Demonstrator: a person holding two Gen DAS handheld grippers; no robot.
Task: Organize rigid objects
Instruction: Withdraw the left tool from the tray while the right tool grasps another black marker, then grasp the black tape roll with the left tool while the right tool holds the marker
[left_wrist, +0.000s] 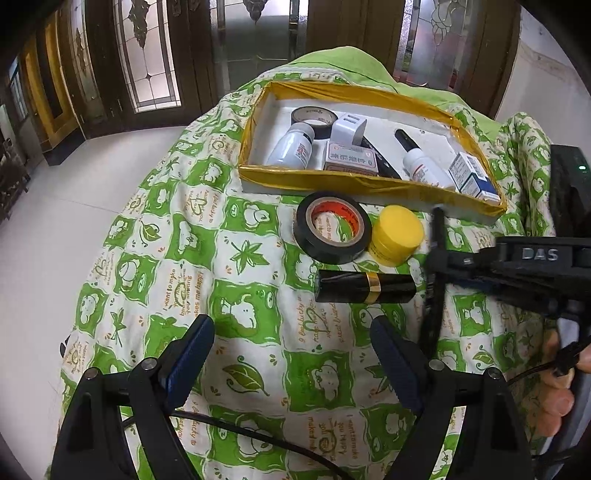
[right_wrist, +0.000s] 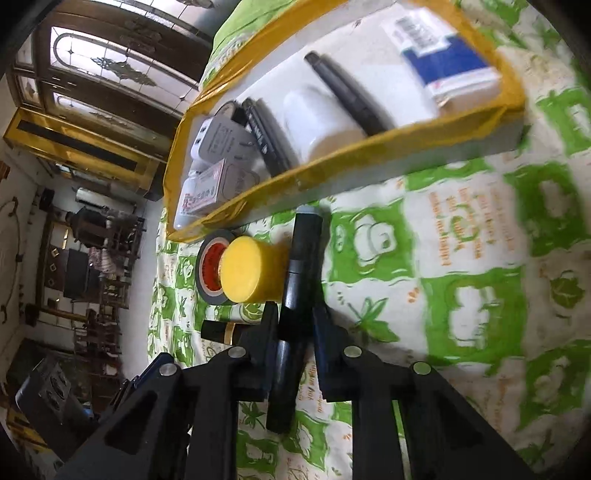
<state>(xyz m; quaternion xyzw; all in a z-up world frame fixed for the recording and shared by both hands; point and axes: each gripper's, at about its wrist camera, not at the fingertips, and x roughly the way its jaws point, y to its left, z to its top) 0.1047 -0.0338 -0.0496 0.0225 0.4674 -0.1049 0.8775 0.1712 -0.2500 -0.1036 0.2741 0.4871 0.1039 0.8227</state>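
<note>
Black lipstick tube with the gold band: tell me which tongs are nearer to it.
Right. The right tongs sit just past the lipstick tube's end, gripping a black pen; the left tongs hang open short of it.

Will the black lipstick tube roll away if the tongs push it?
Probably, yes. The lipstick tube looks round and lies on its side, so a sideways nudge could roll it. The quilted cloth looks soft, which may slow it. Its glossy shell might slip in the left tongs.

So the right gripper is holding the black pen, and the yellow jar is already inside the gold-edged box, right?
Not quite. The right gripper does hold the black pen, but the yellow jar sits on the cloth outside the gold-edged box, beside the tape roll. The left wrist view shows it.
</note>
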